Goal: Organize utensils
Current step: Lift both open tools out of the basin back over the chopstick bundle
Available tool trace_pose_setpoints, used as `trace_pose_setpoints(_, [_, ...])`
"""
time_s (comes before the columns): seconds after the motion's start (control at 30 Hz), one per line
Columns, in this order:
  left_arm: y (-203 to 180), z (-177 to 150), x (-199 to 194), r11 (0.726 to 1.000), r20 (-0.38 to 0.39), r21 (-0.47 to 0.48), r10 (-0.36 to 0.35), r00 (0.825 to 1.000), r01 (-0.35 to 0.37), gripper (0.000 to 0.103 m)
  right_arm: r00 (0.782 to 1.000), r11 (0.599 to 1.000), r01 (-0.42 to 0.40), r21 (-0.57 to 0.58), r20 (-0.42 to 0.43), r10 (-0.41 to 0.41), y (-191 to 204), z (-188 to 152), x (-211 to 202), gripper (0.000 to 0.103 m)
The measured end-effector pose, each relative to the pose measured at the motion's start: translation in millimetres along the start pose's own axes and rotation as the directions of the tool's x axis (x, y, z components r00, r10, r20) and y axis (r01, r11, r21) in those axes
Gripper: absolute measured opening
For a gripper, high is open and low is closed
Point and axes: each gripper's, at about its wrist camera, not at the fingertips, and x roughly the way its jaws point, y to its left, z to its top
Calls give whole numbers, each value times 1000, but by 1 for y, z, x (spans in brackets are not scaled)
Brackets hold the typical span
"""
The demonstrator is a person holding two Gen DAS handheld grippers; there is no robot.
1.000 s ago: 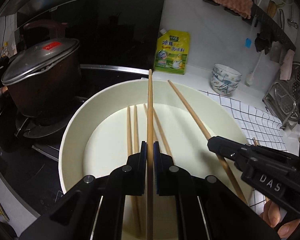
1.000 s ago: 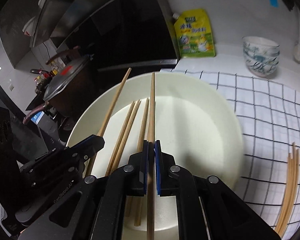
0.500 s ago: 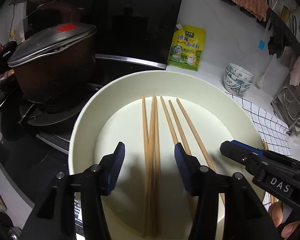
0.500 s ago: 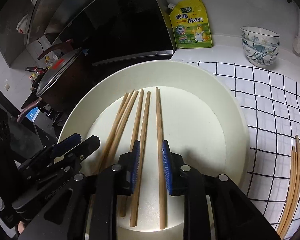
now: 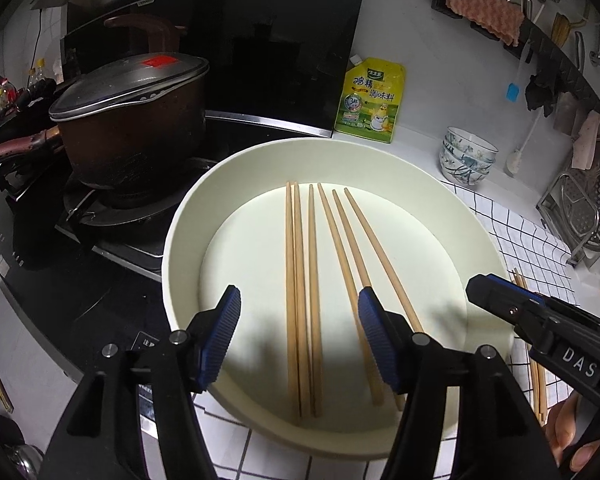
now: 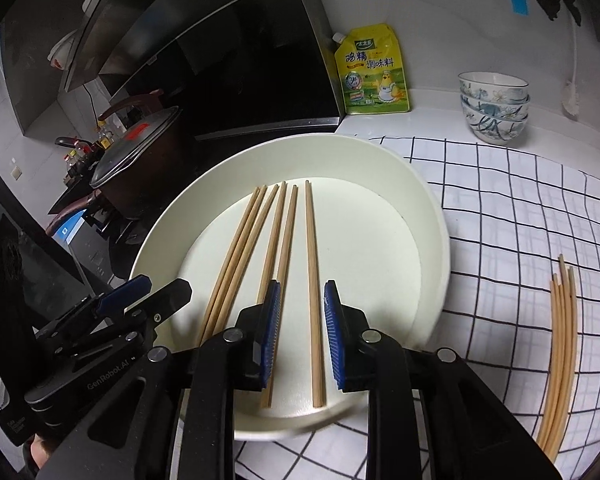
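Several wooden chopsticks lie side by side in a cream round dish. My left gripper hovers over their near ends, its jaws opening wide and holding nothing. In the right wrist view the same chopsticks lie in the dish. My right gripper stands slightly open above one chopstick, and its pads do not press on it. A loose bundle of chopsticks lies on the checked cloth to the right of the dish.
A lidded brown pot sits on the stove left of the dish. A yellow seasoning pouch and stacked patterned bowls stand by the back wall. A metal rack is at the far right. The checked cloth covers the counter.
Each gripper was shut on a chopstick a second ago. Both have let go, the chopsticks now lie in the dish, and both grippers have drawn back from it.
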Motion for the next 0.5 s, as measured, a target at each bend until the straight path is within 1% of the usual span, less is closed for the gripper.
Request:
trace_pose_setpoints(0.17, [-13,-9,-13,1000,6,-2,-11,1000,11,64,999,1000,18,-3,31,-18,-6,-13,-25,25])
trace_pose_setpoints(0.27, [-24,-15,-19,1000,5,1,-15,1000,15,64,998,999,45,-12,54,-45,-12,-20,-40,27])
trace_pose_setpoints(0.4, [-38,-20,-27,1000,8,8,-30,1000,30,69,995,998,64,-5,82,-63,-24,-29,-61,29])
trace_pose_setpoints(0.5, [-54,-25,-33,999,11,21,-46,999,46,70,992,997,78,11,102,-78,-36,-36,-76,31])
